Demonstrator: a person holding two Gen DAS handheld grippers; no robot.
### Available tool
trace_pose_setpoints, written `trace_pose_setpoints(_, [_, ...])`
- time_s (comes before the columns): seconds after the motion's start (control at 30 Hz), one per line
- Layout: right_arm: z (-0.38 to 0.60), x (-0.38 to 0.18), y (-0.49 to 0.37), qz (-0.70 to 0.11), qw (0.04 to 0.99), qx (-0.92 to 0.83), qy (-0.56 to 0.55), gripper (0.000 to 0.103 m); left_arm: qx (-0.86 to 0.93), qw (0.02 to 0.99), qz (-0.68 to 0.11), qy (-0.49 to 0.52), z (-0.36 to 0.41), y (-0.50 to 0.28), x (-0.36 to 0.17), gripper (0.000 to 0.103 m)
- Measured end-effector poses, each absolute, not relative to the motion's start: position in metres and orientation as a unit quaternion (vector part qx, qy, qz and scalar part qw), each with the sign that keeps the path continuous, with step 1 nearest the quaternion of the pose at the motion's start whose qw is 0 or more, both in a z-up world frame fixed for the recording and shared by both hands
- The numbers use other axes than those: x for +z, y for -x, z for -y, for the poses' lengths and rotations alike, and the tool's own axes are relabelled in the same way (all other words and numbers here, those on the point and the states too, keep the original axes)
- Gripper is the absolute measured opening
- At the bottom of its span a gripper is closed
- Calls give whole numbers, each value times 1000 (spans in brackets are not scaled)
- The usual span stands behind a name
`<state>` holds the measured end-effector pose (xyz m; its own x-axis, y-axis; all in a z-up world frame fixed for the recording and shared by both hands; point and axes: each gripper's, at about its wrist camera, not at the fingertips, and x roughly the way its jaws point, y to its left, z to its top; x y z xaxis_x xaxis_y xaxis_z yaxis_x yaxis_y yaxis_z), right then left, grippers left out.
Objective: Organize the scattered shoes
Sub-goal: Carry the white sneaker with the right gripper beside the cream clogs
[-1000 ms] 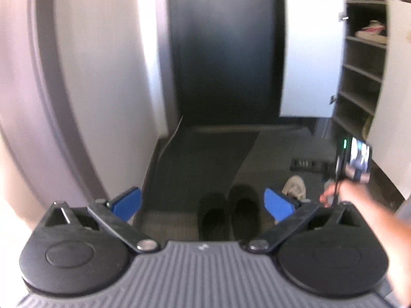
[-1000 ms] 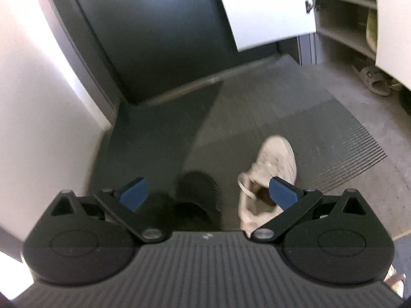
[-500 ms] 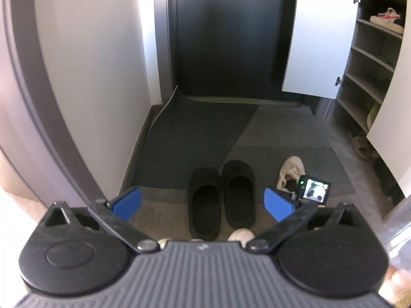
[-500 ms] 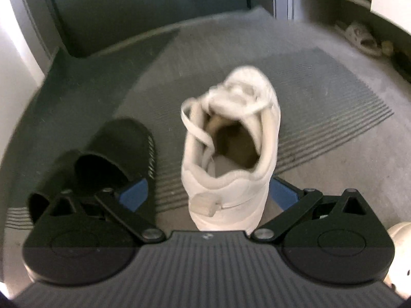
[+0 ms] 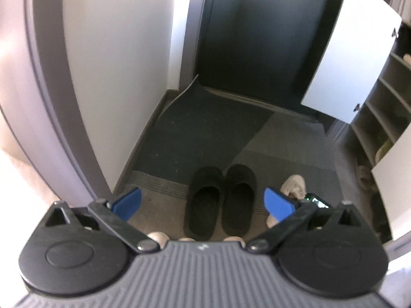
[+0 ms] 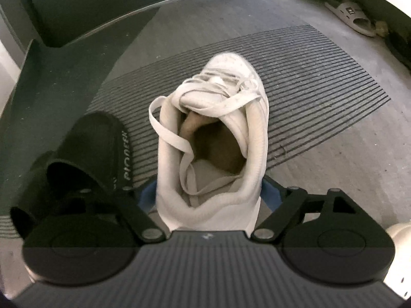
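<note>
The setting is recorded as an entrance floor covered by a grey ribbed doormat [image 6: 321,77], with an open white-doored shoe cabinet of pale shelves [image 5: 380,118] standing at the right.

A pair of black soft fabric slippers [image 5: 221,200] is seen side by side on the mat, toes pointing toward the dark door.

Just to the right of that pair, a white lace-up sneaker of padded synthetic upper [image 6: 213,138] lies upright on the mat, heel nearest the right-wrist camera, laces loose and tongue slack.

A beige moulded slide sandal [image 6: 352,15] is noted well apart, near the cabinet foot.

The right gripper [image 6: 208,195] is placed astride the sneaker's heel, with a blue pad at each side of the collar. Its jaws are closing with the heel between them; firm contact cannot be confirmed, since the pads are largely hidden behind the shoe.

The left gripper [image 5: 203,202] is held above the slippers with jaws spread wide and nothing between them.

The sneaker is judged light, with a soft collar that will yield under pressure and a stiffer heel counter below. Hold is best taken across that counter, low on the heel. A drooping toe is to be expected on lifting, and the trailing laces could snag.
</note>
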<state>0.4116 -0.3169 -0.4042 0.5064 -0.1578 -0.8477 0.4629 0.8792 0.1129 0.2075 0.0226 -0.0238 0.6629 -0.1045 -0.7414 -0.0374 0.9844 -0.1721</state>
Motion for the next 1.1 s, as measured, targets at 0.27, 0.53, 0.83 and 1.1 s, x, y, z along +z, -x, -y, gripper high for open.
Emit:
trace_pose_setpoints(0.27, [296,-374,-355,-505,841,-130,-143,82,-30,938,-343,45,-20,-163,8,103])
trace_pose_setpoints(0.53, [254,-363,-293,-533,833,-77,-122,82,-59,946,-314,46,-18,-132,27,103])
trace_pose_setpoints(0.83, [231,-359,-246,-561,819,-58,-105,82,-67,951,-296,60,-13,-123,43,103])
trace_pose_setpoints(1.1, [204,-370,-192,-595,795,-53,-103,82,-82,953,-288,50,-3,-119,45,103])
